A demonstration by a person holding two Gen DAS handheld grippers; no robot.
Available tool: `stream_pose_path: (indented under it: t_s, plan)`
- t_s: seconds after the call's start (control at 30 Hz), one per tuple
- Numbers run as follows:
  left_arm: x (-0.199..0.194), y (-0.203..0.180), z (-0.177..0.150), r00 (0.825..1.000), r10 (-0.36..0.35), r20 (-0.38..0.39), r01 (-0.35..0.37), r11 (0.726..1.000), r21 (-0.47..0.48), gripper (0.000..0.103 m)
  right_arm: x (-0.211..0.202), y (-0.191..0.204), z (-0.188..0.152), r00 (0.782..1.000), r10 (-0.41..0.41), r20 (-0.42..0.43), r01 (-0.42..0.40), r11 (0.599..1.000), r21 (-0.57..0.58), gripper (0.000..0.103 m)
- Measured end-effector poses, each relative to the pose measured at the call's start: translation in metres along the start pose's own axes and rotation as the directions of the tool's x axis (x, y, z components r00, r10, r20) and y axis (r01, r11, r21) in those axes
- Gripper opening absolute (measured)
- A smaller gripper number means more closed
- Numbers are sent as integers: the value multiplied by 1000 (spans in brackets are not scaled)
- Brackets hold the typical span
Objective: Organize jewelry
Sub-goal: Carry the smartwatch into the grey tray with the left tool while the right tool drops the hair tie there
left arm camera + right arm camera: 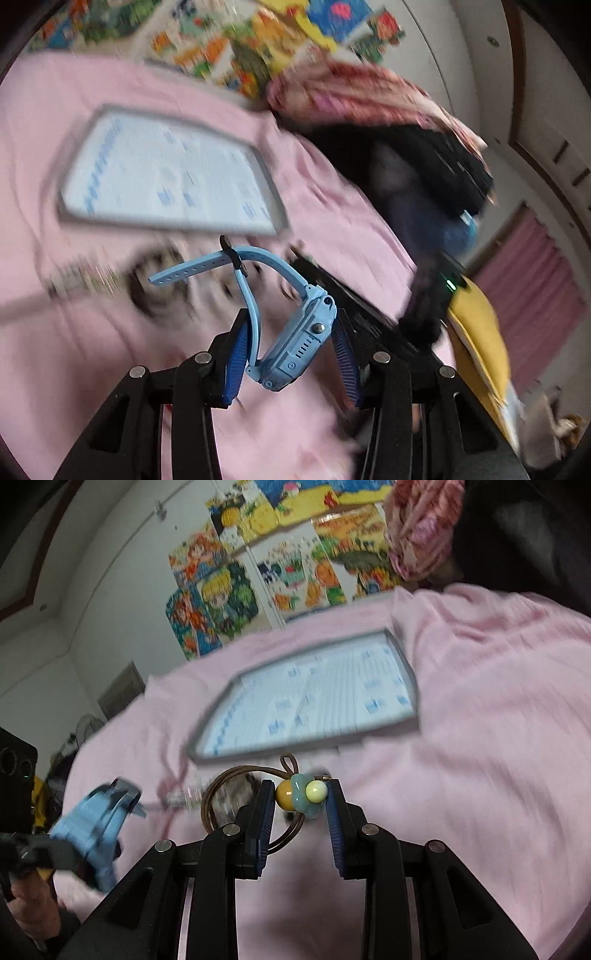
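Note:
In the left wrist view my left gripper (291, 332) is shut on a light blue watch (295, 350); its strap arcs up and forward above the pink cloth (110, 369). My right gripper (300, 797) is shut on a hair tie with a blue flower and yellow beads (301, 795), its brown elastic loop (221, 786) hanging to the left. The grey-rimmed tray with a pale blue lining (410, 664) lies ahead on the cloth, also seen as the tray (266, 166) in the left view. The blue watch (96, 823) shows blurred at the right view's left edge.
A blurred dark ring-like item (155, 280) and a blurred chain-like strip (81, 280) lie on the cloth in front of the tray. Colourful cartoon pictures (229, 602) cover the wall behind. A folded pink patterned cloth (362, 92) and a dark bundle (424, 166) sit at the far right.

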State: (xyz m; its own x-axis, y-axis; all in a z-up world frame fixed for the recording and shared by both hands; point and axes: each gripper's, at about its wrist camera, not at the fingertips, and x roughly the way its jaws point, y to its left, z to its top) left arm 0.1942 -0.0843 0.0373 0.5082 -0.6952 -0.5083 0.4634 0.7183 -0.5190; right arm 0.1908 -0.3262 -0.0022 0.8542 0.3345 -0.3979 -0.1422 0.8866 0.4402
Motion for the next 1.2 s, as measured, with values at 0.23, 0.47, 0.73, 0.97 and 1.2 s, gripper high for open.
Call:
stream_pose_path:
  t_s: [0.23, 0.47, 0.73, 0.97, 1.2]
  plan:
    - [40, 51, 68, 983, 171, 63, -172, 985, 10, 41, 69, 3, 43, 1000, -30, 1, 30, 999, 20, 25]
    - [88, 110, 98, 951, 309, 3, -308, 950, -44, 41, 132, -4, 63, 985, -147, -89, 148, 989, 13, 25]
    - [109, 132, 93, 898, 430, -95, -436, 898, -55, 42, 153, -4, 57, 968, -196, -159, 195, 981, -20, 25]
    - [86, 130, 93, 885, 466, -10, -464, 878, -113, 92, 146, -8, 57, 965, -206, -163, 205, 979, -24, 52]
    - [49, 112, 87, 860, 495, 123, -480, 867, -134, 100, 103, -7, 59, 984, -175, -33, 174, 984, -34, 75]
